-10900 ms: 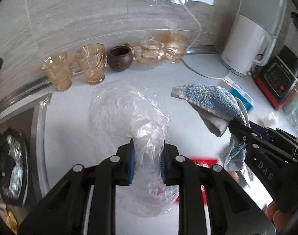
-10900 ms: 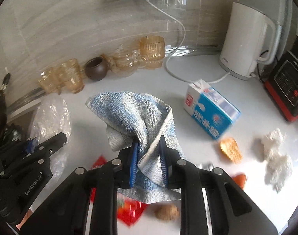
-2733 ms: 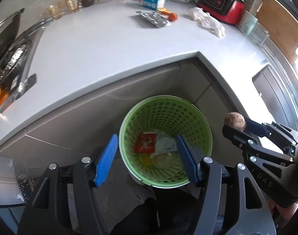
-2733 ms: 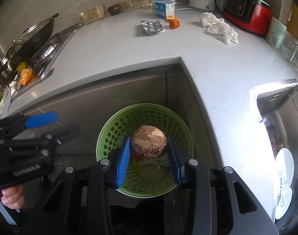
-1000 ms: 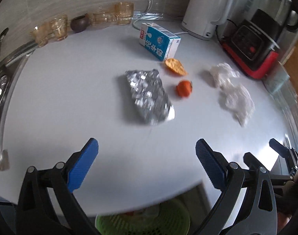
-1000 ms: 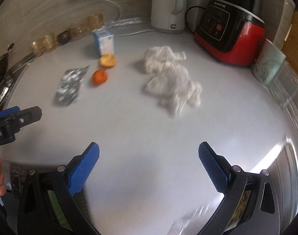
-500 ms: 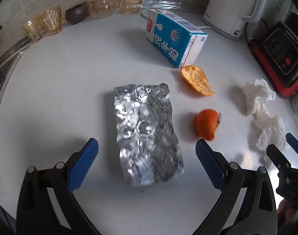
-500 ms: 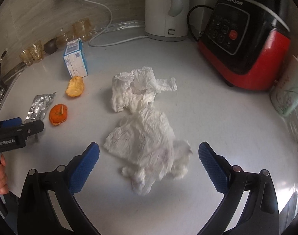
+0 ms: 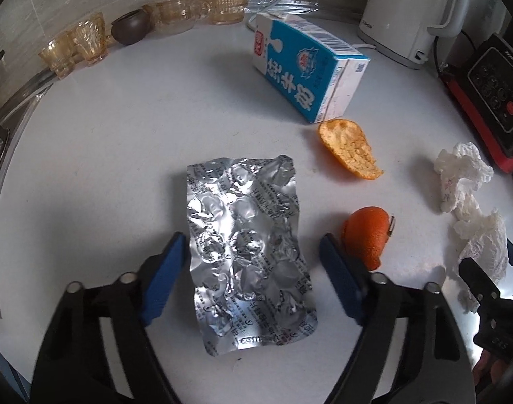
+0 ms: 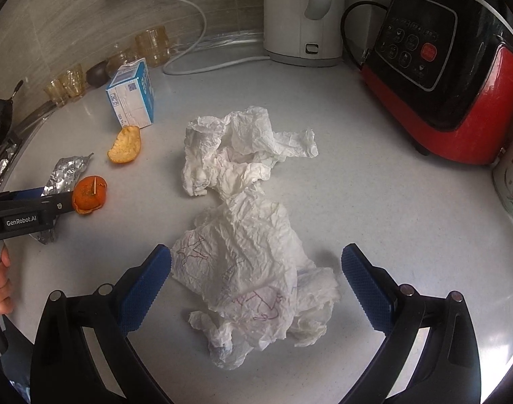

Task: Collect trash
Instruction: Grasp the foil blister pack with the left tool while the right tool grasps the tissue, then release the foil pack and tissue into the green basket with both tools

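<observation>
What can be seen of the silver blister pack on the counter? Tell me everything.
The blister pack is a crumpled, shiny sheet of silver foil, roughly rectangular, with dark fine print and rows of burst, dented pockets. It lies flat on the white counter, its long side running away from the left wrist camera. The left gripper straddles its near half, jaws just closing: the left pad sits at its edge, contact unclear, the right pad stands clear. An orange peel lies beside it, apart.
</observation>
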